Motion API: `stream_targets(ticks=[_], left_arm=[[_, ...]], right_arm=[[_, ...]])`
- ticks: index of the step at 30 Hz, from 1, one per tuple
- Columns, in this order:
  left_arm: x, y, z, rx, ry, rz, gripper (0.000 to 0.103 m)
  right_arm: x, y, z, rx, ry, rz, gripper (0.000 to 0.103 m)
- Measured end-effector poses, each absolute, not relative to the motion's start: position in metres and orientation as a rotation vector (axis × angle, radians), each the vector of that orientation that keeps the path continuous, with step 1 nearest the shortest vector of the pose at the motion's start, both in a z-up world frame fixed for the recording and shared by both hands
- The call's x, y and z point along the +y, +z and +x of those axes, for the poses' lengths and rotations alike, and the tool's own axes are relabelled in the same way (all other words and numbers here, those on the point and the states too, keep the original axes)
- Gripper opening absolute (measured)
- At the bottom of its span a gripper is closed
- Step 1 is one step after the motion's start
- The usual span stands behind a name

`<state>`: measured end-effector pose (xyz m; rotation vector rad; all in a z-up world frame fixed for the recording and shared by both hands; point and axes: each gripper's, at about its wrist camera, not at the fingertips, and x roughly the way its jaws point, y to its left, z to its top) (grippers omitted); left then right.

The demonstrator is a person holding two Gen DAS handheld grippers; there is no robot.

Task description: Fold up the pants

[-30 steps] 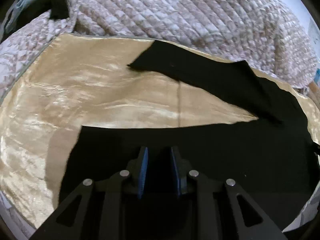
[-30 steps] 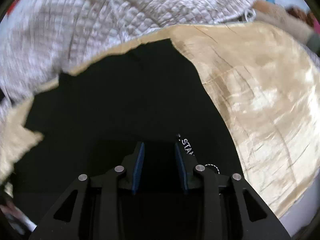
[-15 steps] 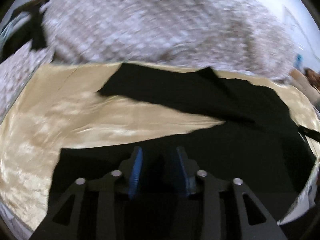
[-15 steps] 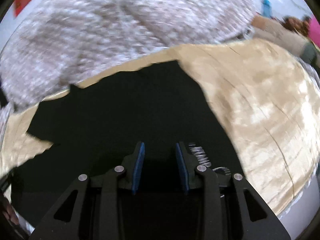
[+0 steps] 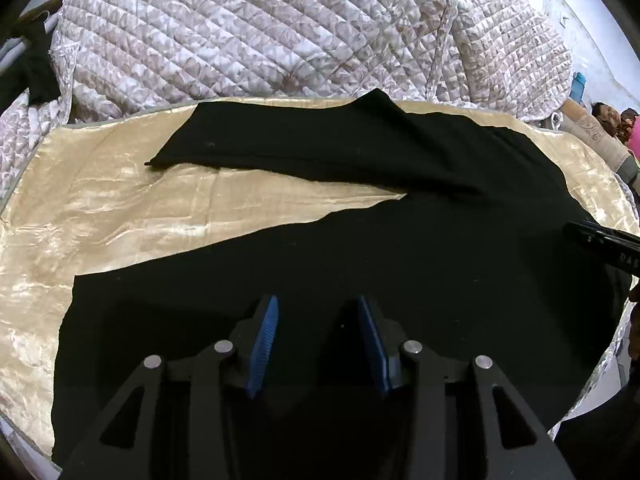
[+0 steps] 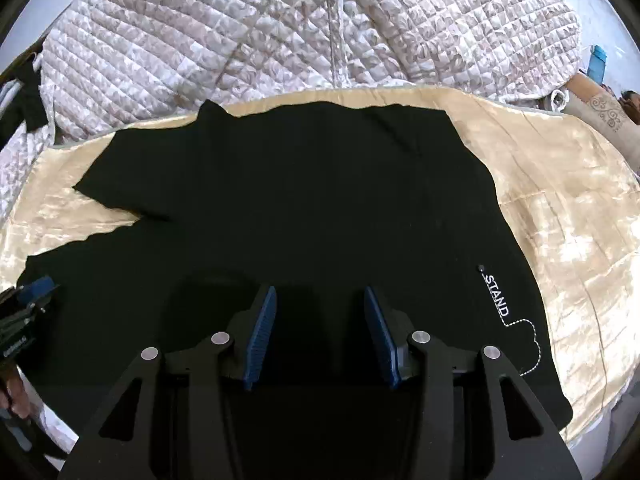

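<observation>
Black pants [image 5: 400, 248] lie spread flat on a shiny beige sheet [image 5: 120, 200], legs parted in a V toward the left. In the right wrist view the pants [image 6: 300, 200] show white "STAND" lettering [image 6: 496, 295] near the waist end. My left gripper [image 5: 316, 312] is open and empty, hovering over the near leg. My right gripper [image 6: 318, 304] is open and empty over the waist area. The left gripper also shows at the left edge of the right wrist view [image 6: 24, 312]; the right gripper's body shows at the right edge of the left wrist view [image 5: 600, 240].
A quilted white-and-brown blanket [image 5: 280, 28] is heaped behind the sheet. A dark cloth [image 5: 32, 64] hangs at the far left. A patterned cushion [image 6: 608, 112] lies at the far right. The sheet's near edge [image 6: 600, 408] drops off at the right.
Both grippers' jaws have opened wider. Both cameras have pulled back and steadied, so more of the pants and blanket shows.
</observation>
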<state>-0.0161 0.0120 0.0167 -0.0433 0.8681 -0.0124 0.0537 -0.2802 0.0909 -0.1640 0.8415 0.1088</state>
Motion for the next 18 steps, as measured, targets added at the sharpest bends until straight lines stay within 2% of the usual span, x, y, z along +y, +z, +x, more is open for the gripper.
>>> stream_targets(ticks=[13,18], left_arm=[[0.010,0.015,-0.011,0.885,-0.022,-0.040,0.048],[0.004,0.025,-0.008,0.881,-0.036,-0.028,0.048]], right_arm=[[-0.272,0.090,0.053,0.857,0.122,-0.171,0.046],[-0.264,0.088,0.053,0.864,0.161,-0.200,0.053]])
